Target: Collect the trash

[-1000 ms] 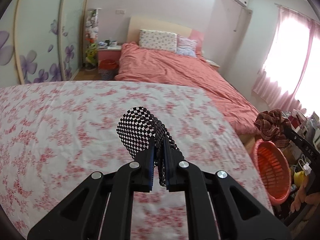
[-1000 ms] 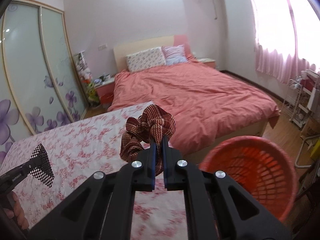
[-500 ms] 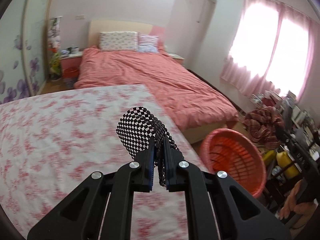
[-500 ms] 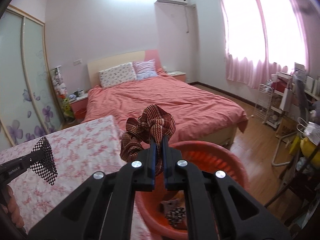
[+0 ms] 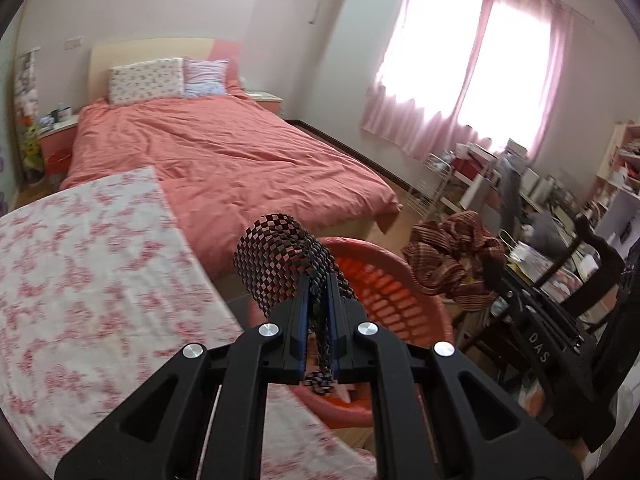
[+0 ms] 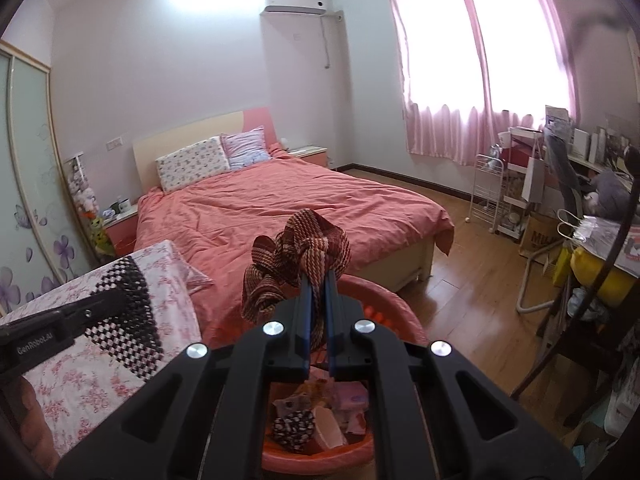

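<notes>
Holding a black-and-white checkered cloth [image 5: 276, 264] in left tongs [image 5: 318, 300] and striped brown cloth [image 6: 300, 256] in right tongs [image 6: 319, 300], both clamped, above part-filled round orange plastic basket [image 6: 394, 312], neither dropped yet.

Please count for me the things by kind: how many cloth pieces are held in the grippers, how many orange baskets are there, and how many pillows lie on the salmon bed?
Cloth pieces held: 2, the checkered cloth in the left gripper and the striped cloth in the right gripper.
Orange baskets: 1.
Pillows: 2, one floral pillow, one striped pillow.
Total: 5.
</notes>
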Demonstrator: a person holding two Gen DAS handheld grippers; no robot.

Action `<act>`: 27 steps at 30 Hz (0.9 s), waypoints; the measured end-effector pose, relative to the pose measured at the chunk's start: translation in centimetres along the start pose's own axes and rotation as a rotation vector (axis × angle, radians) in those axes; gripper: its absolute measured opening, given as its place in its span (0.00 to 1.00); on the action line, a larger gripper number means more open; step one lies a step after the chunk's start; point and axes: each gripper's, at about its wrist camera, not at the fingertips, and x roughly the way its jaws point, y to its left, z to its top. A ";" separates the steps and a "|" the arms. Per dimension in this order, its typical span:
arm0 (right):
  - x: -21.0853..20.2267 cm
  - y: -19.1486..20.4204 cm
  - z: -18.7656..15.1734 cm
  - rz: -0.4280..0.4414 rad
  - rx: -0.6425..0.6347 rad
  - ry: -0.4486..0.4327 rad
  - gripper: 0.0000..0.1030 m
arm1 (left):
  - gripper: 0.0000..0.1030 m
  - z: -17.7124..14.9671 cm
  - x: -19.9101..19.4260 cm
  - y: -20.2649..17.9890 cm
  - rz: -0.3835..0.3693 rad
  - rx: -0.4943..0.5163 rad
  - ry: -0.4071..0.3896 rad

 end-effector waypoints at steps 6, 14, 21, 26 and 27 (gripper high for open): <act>0.5 -1.6 -0.4 -0.004 0.021 0.004 0.07 | 0.08 -0.3 2.2 -1.9 -0.037 0.030 0.031; 1.4 -2.4 -0.8 0.004 0.033 0.016 0.07 | 0.08 -0.6 3.9 -3.1 -0.058 0.037 0.064; 2.1 -2.1 -0.7 0.041 0.036 0.025 0.21 | 0.10 -1.1 5.2 -3.1 -0.042 0.035 0.105; 2.3 -2.2 -0.8 0.046 0.037 0.029 0.40 | 0.32 -1.7 5.9 -2.0 -0.012 0.004 0.139; 2.2 -2.2 -0.9 0.043 0.036 0.029 0.43 | 0.32 -1.8 5.9 -1.9 -0.004 -0.001 0.142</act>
